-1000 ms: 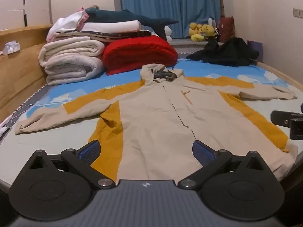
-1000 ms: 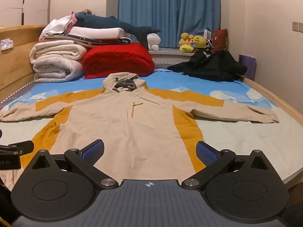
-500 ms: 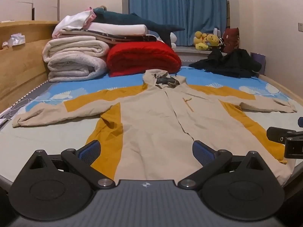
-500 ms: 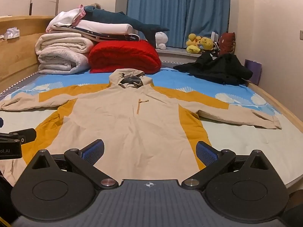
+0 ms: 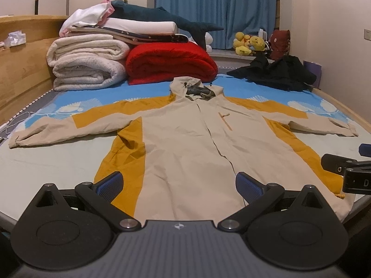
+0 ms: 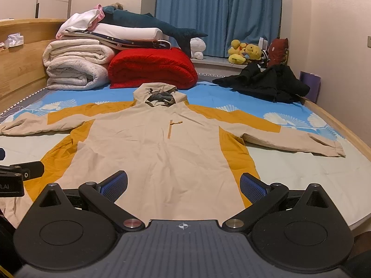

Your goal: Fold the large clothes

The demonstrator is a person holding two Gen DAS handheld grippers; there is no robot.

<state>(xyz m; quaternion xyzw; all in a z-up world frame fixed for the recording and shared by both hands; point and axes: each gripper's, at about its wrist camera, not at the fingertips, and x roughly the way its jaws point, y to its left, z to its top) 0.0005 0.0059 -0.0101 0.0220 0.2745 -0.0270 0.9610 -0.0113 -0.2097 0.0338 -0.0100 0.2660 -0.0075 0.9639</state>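
Both tongs tilted up slightly since earlier, left tongs and right tongs wide and empty above jacket hem, left sleeve cuff seen whole only from left view.

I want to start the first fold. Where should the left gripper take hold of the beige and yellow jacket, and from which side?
Probably the cuff of the sleeve on the jacket's left. It lies flat, stretched out toward the wooden bed side, with bare sheet around it. The open left gripper could come from that outer side, pinch the cuff edge and carry it across the chest.
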